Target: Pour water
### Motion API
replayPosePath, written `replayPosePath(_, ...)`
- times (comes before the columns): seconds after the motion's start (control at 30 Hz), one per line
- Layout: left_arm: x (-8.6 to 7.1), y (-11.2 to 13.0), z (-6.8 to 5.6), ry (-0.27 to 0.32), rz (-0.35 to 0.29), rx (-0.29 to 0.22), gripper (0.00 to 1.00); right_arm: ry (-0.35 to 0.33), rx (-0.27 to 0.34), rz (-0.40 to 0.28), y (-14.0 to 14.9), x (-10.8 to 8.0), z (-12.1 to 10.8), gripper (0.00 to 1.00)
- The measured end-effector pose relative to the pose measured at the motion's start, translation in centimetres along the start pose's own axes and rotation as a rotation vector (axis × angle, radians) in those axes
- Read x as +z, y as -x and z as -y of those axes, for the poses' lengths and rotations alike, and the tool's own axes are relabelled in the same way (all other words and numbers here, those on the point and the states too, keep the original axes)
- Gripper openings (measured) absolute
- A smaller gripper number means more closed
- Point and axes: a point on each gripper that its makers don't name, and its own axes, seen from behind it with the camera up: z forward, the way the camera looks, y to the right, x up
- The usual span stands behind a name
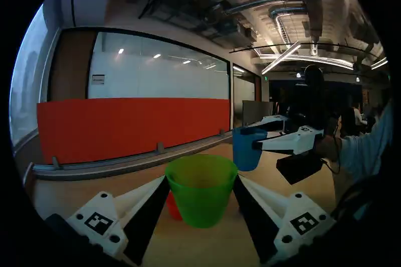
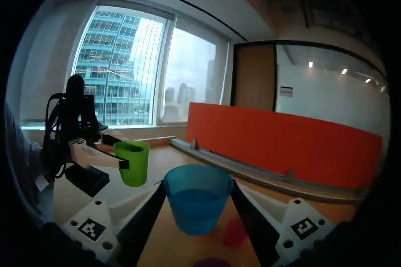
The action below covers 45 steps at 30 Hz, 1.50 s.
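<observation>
Nearest: green cup [image 1: 201,194] pinched upright in left tongs [image 1: 200,181], over bench [image 1: 125,182]. Blue cup [image 2: 196,221] holding water [image 2: 196,201], pinched upright in right tongs [image 2: 198,189]. Blue just right of green, slightly beyond, rims apart. Next probably: tip blue leftward over green.

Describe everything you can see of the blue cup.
The blue cup is a plain tapered tumbler, seemingly translucent plastic, widest at its round open rim. It is upright, clamped between the tongs of the right gripper, one pressing on each side of its wall. The green cup is farther off to its left in the right gripper view, not touching it. Whether it holds water cannot be told.
</observation>
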Motion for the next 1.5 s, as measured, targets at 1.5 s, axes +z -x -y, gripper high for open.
replayPosePath(1.5,0.3,-0.4,-5.7,0.111,-0.001,0.033,0.87,-0.017,-0.648,-0.103,-13.5,1.9,1.1,0.92)
